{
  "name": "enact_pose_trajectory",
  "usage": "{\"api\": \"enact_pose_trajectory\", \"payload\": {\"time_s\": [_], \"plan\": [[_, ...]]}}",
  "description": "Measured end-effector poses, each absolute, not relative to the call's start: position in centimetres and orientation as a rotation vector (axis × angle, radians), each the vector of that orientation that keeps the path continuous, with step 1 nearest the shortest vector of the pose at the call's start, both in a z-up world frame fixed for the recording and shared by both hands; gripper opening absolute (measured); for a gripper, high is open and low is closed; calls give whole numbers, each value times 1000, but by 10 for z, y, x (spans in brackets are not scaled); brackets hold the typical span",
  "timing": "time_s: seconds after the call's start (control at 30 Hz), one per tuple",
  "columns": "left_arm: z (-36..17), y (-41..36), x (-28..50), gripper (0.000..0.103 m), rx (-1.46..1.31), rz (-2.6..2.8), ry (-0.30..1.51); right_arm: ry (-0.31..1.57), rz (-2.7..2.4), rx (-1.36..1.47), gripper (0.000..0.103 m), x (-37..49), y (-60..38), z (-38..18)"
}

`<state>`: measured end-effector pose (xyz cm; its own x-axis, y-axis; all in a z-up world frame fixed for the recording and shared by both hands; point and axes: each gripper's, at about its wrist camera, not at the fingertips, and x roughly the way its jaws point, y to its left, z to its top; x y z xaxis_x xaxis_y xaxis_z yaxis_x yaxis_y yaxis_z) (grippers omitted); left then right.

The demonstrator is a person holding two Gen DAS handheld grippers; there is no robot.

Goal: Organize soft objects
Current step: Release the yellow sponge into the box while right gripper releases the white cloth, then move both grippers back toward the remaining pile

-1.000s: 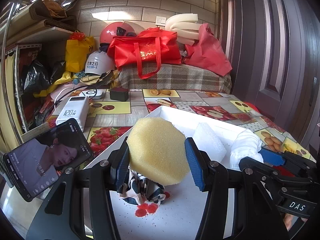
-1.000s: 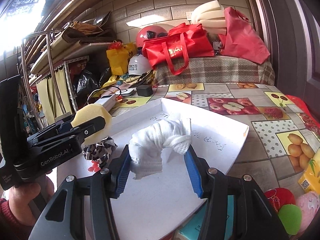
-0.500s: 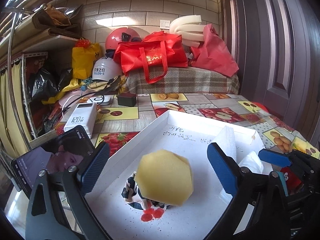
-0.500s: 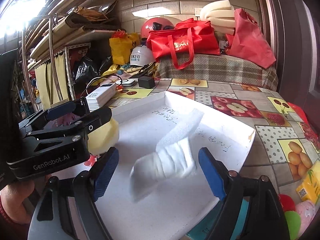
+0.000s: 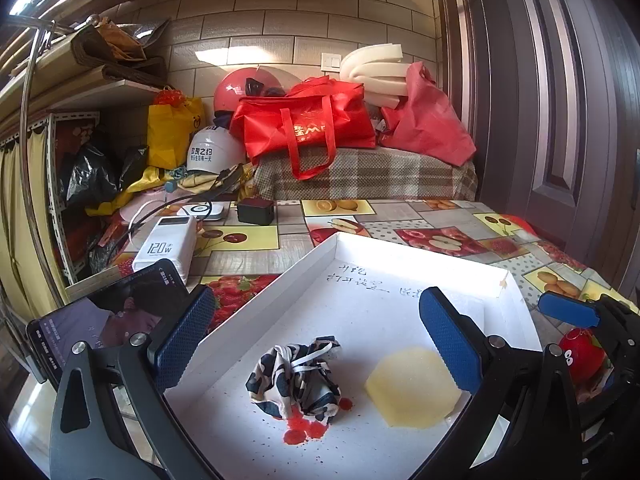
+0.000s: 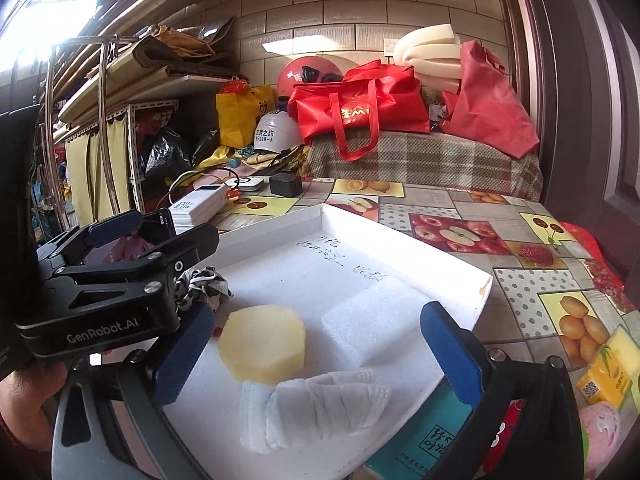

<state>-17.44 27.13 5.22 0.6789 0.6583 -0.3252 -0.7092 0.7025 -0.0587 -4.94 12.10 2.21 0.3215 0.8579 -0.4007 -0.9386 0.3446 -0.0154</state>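
A white foam tray lies on the fruit-print table. In it are a black-and-white patterned cloth, a yellow sponge to its right, a white foam block and a white ribbed cloth at the near edge. My left gripper stands open above the patterned cloth and sponge, touching neither. The jaws of my right gripper are opening, and the white cloth lies loose on the tray below them. In the right wrist view the left gripper is at the left, over the patterned cloth.
A phone with a video on and a white power bank stand left of the tray. A red strawberry toy, a yellow packet, a teal box and a pink toy lie to the right. Red bags and helmets are piled at the back.
Both grippers have opened wide. The yellow sponge dropped from the left jaws onto the tray beside the patterned cloth. The white cloth fell from the right jaws onto the tray.
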Motion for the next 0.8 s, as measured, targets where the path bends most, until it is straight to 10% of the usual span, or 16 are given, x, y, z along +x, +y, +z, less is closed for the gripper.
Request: {"api": "enact_pose_trajectory", "payload": {"time_s": [0.8], "plan": [[56,239,-194,103,-145,809,235,257,1202,-157,103,-57,66,28]]}}
